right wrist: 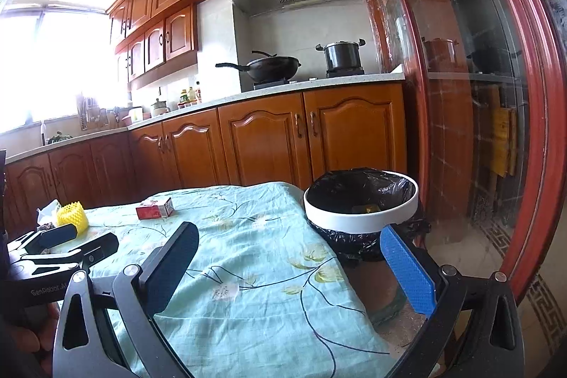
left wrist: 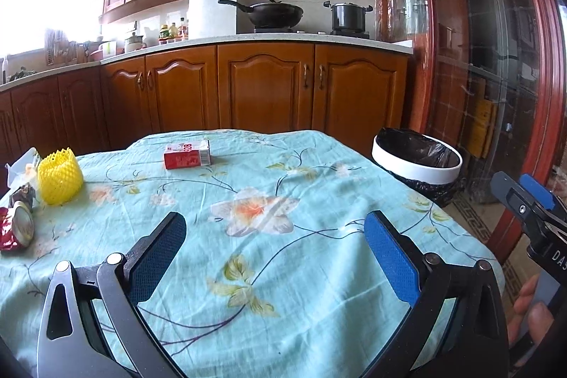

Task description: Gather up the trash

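Note:
A table under a light-blue flowered cloth (left wrist: 283, 236) carries the trash. A red and white small box (left wrist: 187, 154) (right wrist: 155, 208) lies near the far edge. At the left sit a yellow foam net sleeve (left wrist: 58, 176) (right wrist: 72, 213), a crushed red can (left wrist: 17, 229), a dark wrapper (left wrist: 23, 193) and white crumpled paper (left wrist: 21, 165). My left gripper (left wrist: 274, 257) hovers open over the cloth with nothing between its fingers. My right gripper (right wrist: 294, 271) stands open and empty over the table's right edge. A white-rimmed bin with a black bag (left wrist: 418, 158) (right wrist: 361, 201) stands beside the table's far right corner.
Wooden kitchen cabinets (left wrist: 265, 87) run behind the table, with a wok (left wrist: 273, 13) and a pot (left wrist: 347, 16) on the stove. A red-framed glass door (left wrist: 496, 59) stands to the right. A hand (left wrist: 531, 310) holds the right gripper at the edge.

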The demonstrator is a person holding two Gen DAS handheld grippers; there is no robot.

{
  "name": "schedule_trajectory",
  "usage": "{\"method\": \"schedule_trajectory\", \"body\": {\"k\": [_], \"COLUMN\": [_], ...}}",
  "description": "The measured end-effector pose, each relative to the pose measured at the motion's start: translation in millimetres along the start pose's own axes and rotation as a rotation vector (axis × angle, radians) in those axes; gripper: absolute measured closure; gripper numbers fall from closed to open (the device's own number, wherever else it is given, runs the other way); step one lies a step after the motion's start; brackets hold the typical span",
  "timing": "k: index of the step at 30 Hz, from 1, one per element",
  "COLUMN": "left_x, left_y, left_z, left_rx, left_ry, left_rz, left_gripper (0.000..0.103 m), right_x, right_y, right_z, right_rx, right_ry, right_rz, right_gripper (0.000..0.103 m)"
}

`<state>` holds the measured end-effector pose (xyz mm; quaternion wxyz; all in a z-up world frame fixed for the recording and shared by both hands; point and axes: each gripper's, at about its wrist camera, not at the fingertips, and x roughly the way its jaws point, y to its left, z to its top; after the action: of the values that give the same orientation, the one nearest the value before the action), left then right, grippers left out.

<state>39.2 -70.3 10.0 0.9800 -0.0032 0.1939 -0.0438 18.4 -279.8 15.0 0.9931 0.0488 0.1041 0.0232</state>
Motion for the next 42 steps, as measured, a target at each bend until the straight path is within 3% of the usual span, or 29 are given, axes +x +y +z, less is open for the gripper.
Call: {"method": "schedule_trajectory", "body": {"k": [18,42], "left_x": [-4.4,-7.9], "left_y": [1.5,-0.8], "left_z": [-8.7,-10.9], "left_rx": [0.012,0.024], "left_ry": [0.007,0.005], "left_rz": [0.055,0.058], "left_gripper": [0.0,0.0], "right_x": [2.2,-0.4], "right_y": [12.9,9.2], "right_z": [-15.5,-13.9], "right_rx": [-0.008,0.016], "right_ry": [0.033,0.033], "right_rz": [0.036,0.048], "right_gripper": [0.0,0.0]}}
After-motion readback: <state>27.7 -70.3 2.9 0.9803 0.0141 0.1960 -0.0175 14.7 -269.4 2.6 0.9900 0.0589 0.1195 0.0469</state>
